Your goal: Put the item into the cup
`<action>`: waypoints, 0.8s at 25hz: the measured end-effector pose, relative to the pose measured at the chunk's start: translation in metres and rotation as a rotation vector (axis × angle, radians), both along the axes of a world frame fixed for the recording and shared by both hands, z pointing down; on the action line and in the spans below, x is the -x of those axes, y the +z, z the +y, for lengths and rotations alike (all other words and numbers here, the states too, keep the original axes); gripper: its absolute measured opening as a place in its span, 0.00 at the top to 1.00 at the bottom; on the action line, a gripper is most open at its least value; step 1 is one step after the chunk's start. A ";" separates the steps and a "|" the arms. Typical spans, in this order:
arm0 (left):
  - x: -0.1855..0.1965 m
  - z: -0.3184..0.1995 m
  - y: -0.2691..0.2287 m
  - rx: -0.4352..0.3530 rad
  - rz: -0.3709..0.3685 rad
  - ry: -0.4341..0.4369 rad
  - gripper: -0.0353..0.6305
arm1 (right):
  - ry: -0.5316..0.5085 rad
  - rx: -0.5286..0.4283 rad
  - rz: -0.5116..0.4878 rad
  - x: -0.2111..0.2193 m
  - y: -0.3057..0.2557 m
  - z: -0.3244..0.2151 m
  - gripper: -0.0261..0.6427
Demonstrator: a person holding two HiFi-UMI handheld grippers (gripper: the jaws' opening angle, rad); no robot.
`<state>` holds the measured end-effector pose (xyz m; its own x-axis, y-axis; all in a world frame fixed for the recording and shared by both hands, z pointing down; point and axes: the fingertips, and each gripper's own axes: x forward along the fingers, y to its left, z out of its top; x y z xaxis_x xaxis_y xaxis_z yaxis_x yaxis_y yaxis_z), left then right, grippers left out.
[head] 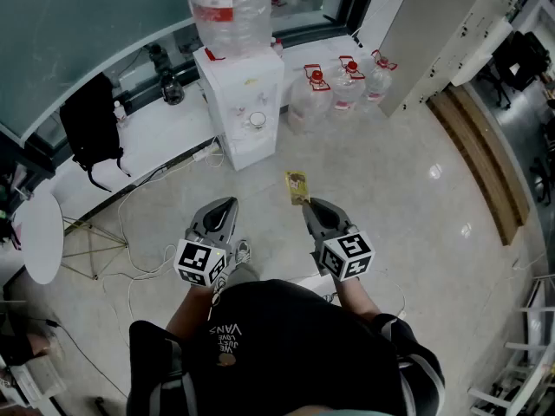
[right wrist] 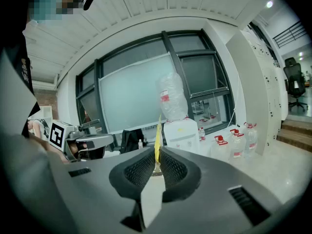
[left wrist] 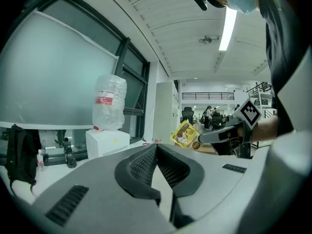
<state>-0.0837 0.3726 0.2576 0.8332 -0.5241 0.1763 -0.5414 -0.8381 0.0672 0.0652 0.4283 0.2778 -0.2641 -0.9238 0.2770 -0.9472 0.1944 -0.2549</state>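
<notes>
A flat yellow sachet (head: 297, 186) sticks up from my right gripper (head: 308, 204), whose jaws are shut on its lower edge. The right gripper view shows the sachet edge-on (right wrist: 158, 133) between the pads of that gripper (right wrist: 157, 152). My left gripper (head: 227, 204) is held level beside it, shut with nothing in it (left wrist: 156, 146). From the left gripper view the sachet (left wrist: 185, 134) shows face-on at the other gripper's tip. Ahead stands a white water dispenser (head: 243, 102) with a small round cup-like thing (head: 257, 120) in its recess.
A large clear bottle (head: 230, 7) tops the dispenser. Several water jugs (head: 347, 81) stand on the floor to its right. A black backpack (head: 91, 120) leans on the sill at left, near a white round table (head: 39, 232). Cables (head: 147, 189) trail over the floor.
</notes>
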 end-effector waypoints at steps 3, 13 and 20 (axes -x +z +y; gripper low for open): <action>-0.002 -0.002 0.004 -0.002 -0.003 0.000 0.92 | 0.000 -0.025 -0.035 -0.001 -0.002 -0.006 0.88; -0.017 -0.069 0.038 0.032 0.010 0.030 0.91 | 0.044 -0.005 -0.097 -0.008 0.012 -0.063 0.88; -0.020 -0.157 0.050 0.042 -0.011 0.108 0.91 | 0.134 0.017 -0.082 -0.009 0.023 -0.143 0.88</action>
<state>-0.0633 0.2156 0.3073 0.8825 -0.4232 0.2053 -0.4488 -0.8882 0.0983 0.0743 0.2852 0.3006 -0.1609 -0.9477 0.2758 -0.9402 0.0622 -0.3349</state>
